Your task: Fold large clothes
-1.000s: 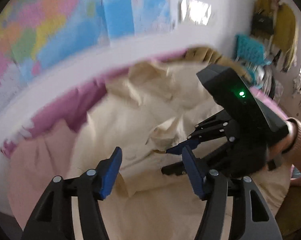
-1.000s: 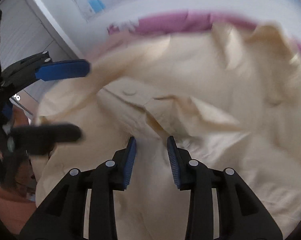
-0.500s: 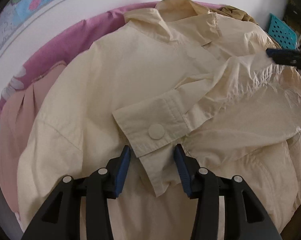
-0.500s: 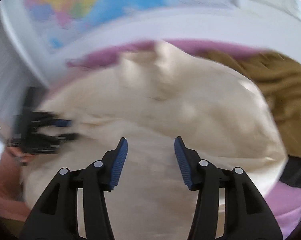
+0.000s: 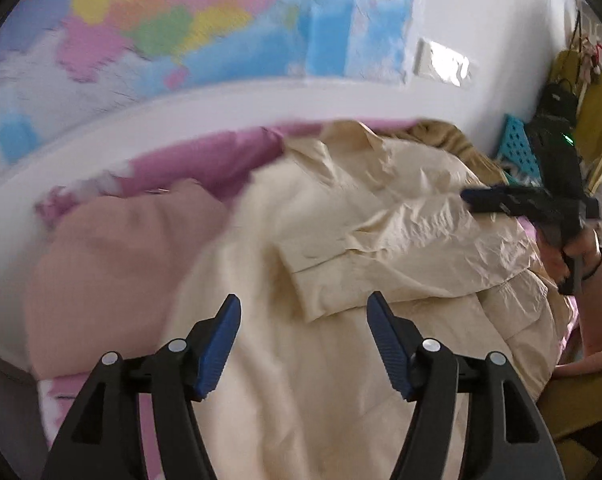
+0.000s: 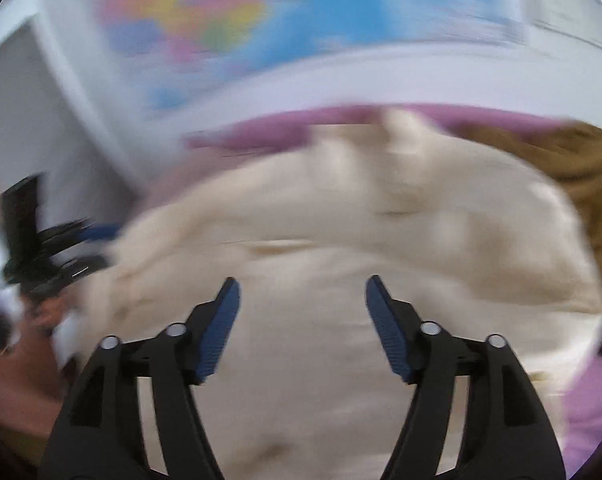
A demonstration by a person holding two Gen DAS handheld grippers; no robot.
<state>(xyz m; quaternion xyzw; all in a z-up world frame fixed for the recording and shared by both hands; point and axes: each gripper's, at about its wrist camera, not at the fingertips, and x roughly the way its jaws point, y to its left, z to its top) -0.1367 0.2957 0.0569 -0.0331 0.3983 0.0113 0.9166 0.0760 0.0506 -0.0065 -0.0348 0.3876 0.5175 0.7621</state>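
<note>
Both grippers hovered above the cream jacket (image 5: 341,360).
Left gripper (image 5: 303,347) and right gripper (image 6: 303,330) had just opened, empty, over pink bedding (image 5: 205,164); a map (image 5: 221,20) hung behind.

Open air lies above the rumpled cream cotton jacket (image 5: 381,240); a white wall (image 5: 261,96) with a colourful map (image 5: 181,20) blocks beyond.

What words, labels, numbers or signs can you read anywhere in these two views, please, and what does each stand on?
None can be read.
Wall map: any place names are blurred in both views.
White plate on the wall: glare, no legible marking.
Cream jacket: no label or print in view.
Right gripper: a green light on its body, no lettering seen.
</note>
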